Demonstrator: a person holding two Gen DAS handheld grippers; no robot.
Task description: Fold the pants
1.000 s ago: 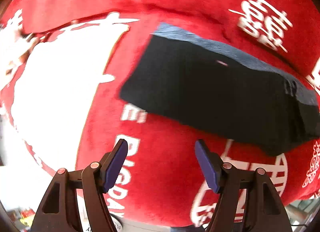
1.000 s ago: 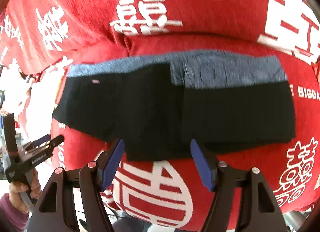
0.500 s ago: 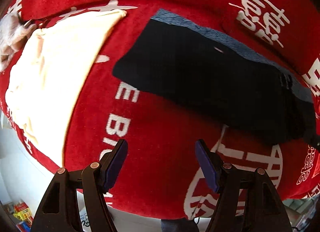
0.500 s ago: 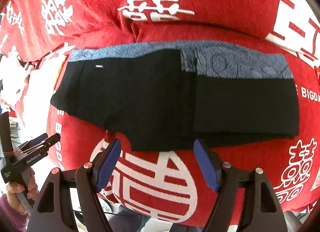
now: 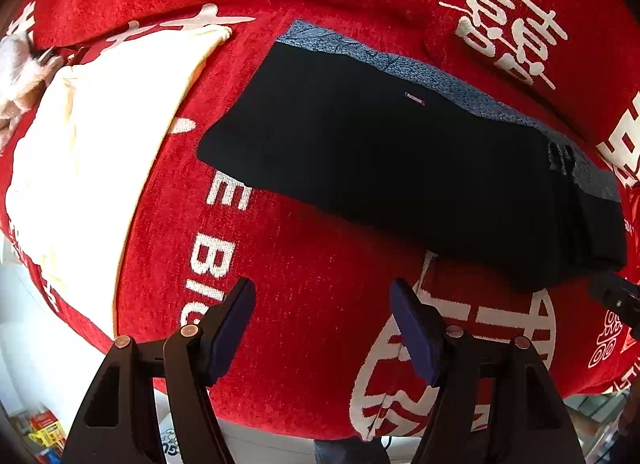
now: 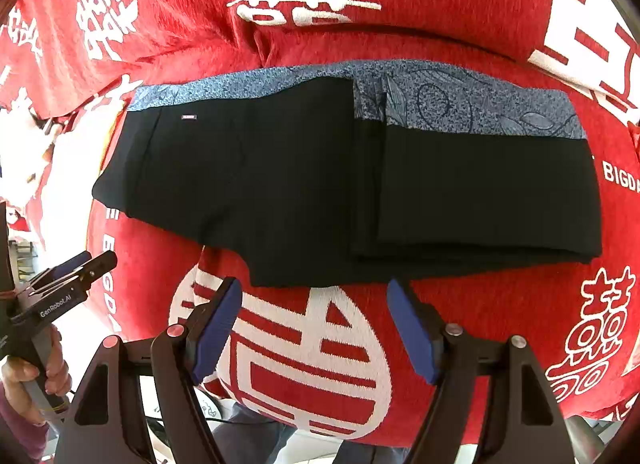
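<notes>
Lying crosswise, folded pants (image 6: 320,184), waistband left; both grippers' jaws apart, gripping nothing.

In the left wrist view, the folded black pants with the blue patterned waistband (image 5: 400,168) are seen lower in the frame and further to the right than a second ago, and more of the red plush cover with white characters (image 5: 320,304) is shown beneath them. The cream cloth at the left (image 5: 92,152), washed out to plain white a second ago, is now resolved with its folds and edge. The tip of the right gripper (image 5: 616,300) is now caught at the right edge. In the right wrist view, the pants (image 6: 320,184) are seen larger and the left gripper (image 6: 80,264) sits lower at the left edge.
</notes>
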